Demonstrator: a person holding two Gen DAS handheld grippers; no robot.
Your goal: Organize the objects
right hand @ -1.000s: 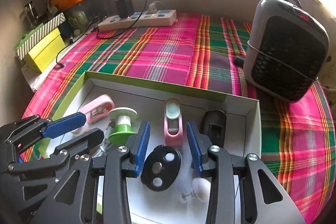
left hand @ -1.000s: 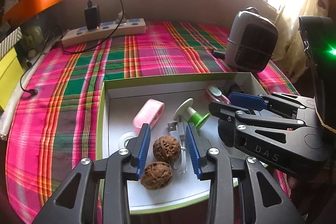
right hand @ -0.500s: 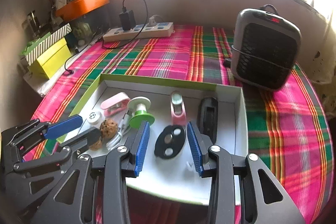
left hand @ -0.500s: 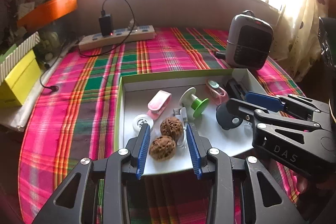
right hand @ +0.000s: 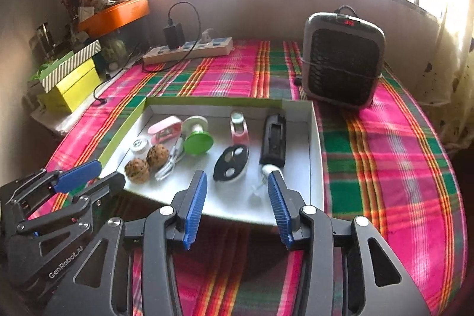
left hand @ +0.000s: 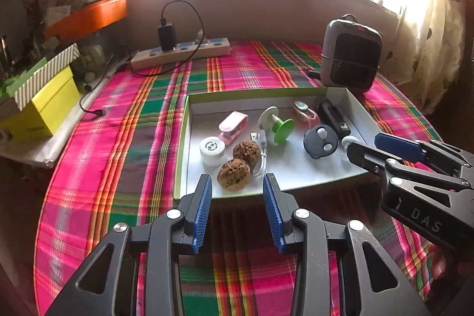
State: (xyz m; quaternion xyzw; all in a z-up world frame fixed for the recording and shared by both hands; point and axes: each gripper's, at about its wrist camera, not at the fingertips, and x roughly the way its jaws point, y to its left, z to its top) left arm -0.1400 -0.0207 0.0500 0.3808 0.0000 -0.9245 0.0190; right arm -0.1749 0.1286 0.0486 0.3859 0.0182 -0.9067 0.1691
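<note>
A white box with a green rim point(left hand: 182, 144) lies on the plaid cloth. In it are two walnuts point(left hand: 247, 151), a white cable point(left hand: 262, 156), a white cap point(left hand: 212, 148), a pink case point(left hand: 233, 123), a green spool point(left hand: 280, 128), a black oval disc point(right hand: 231, 162) and a black block point(right hand: 274, 141). My left gripper point(left hand: 237, 185) hangs open at the box's near edge, just short of the walnuts, with nothing between its pads. My right gripper point(right hand: 237, 182) hovers over the near edge behind the disc. Its jaws are opening and hold nothing.
A grey heater point(right hand: 340, 61) stands behind the box at the right. A power strip point(left hand: 180, 52) with a black charger lies at the back. Yellow and striped boxes point(left hand: 44, 105) sit off the table's left edge. A curtain hangs at the far right.
Both grippers have drawn back and slightly up from the box. The walnuts and the black disc, earlier between the fingers, now lie ahead of them. The right jaws have widened.
</note>
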